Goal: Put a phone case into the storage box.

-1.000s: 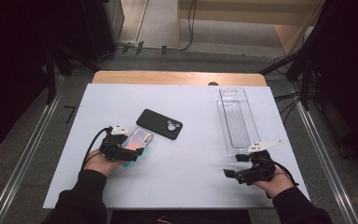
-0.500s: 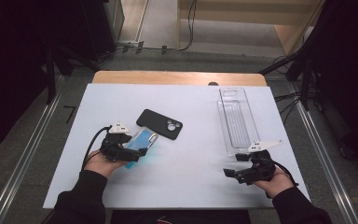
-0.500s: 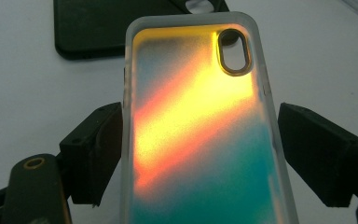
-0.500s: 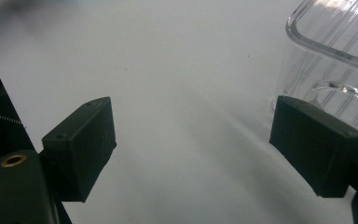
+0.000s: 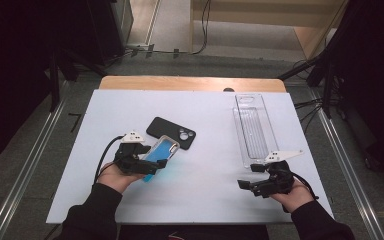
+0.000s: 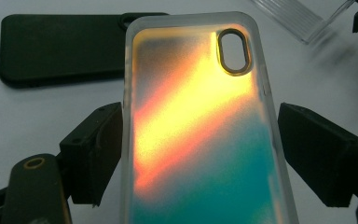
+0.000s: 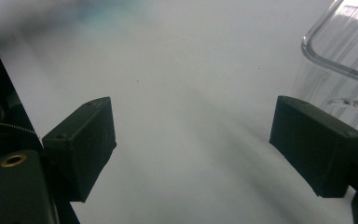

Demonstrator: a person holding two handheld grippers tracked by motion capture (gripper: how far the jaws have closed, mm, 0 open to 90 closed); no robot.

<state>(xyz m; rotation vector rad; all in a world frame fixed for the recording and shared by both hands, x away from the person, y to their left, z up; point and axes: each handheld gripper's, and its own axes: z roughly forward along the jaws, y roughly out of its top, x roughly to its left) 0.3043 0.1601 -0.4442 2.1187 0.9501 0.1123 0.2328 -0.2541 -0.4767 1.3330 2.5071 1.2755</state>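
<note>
Left gripper (image 6: pixel 200 149) grips the iridescent phone case (image 6: pixel 200 126) across its width, lifted off the white table (image 5: pixel 210 115) beside the black phone case (image 5: pixel 171 133); right gripper (image 7: pixel 193 144) gapes, holding nothing, near the clear tray (image 5: pixel 252 127) — next, likely carry it trayward

Bare white table (image 5: pixel 215 170) lies open between both hands. A black phone case (image 5: pixel 171 133) blocks at eleven o'clock of centre; a clear plastic tray (image 5: pixel 254 130) blocks at two o'clock.
</note>
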